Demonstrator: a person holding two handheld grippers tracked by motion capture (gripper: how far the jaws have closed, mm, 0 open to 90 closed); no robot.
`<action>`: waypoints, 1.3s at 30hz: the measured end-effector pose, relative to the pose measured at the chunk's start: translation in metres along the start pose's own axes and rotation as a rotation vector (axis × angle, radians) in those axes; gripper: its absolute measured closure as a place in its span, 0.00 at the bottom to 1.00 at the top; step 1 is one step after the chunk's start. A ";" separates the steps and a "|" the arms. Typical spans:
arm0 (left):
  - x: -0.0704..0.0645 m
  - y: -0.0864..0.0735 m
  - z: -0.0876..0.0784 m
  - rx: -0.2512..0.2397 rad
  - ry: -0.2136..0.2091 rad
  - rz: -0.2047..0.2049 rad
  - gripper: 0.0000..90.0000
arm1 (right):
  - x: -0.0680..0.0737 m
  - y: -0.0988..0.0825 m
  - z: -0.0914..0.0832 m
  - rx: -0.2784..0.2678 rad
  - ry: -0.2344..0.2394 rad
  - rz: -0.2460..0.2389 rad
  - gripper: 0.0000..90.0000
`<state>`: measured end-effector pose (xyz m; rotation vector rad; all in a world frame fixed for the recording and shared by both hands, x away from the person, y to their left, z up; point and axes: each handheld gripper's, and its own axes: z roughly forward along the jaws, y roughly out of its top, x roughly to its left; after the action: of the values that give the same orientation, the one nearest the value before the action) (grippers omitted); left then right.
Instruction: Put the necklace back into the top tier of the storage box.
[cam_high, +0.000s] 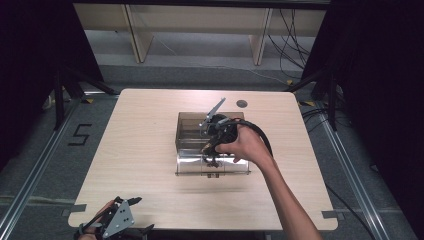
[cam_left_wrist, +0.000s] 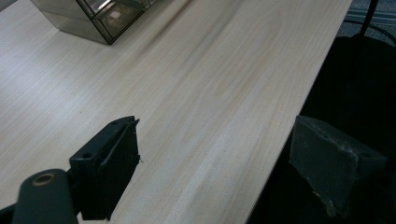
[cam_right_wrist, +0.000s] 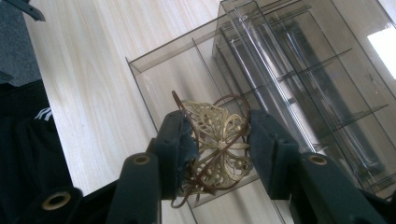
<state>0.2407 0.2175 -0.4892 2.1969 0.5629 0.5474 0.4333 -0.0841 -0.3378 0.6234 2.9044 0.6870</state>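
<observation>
A gold filigree butterfly hair clip (cam_right_wrist: 218, 142) with brown wire loops sits between the two black jaws of my right gripper (cam_right_wrist: 219, 144), which is shut on it. In the high view that gripper (cam_high: 212, 156) points down over the pulled-out clear drawer (cam_high: 190, 167) in front of the smoky clear organizer box (cam_high: 187, 131). The drawer (cam_right_wrist: 163, 79) has compartments below the clip. My left gripper (cam_high: 140, 215) rests at the table's near left corner, and its jaws (cam_left_wrist: 210, 172) stand wide apart over the table edge with nothing between them.
The wooden table (cam_high: 135, 150) has bare room on the left and right of the box. A round grey cable port (cam_high: 242, 103) sits at the far edge. A corner of the box (cam_left_wrist: 100, 16) shows in the left gripper view.
</observation>
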 end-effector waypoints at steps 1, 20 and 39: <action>0.000 0.000 0.000 0.001 0.000 0.001 0.17 | 0.000 0.000 0.001 0.002 -0.003 0.004 0.66; 0.002 0.000 -0.002 0.016 -0.004 0.023 0.17 | -0.011 -0.001 0.022 0.033 0.003 0.021 0.66; 0.001 0.000 -0.001 0.017 0.002 0.024 0.17 | -0.009 -0.009 0.042 0.094 0.030 0.025 0.65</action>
<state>0.2413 0.2187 -0.4879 2.2219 0.5446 0.5598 0.4457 -0.0784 -0.3794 0.6655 2.9759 0.5694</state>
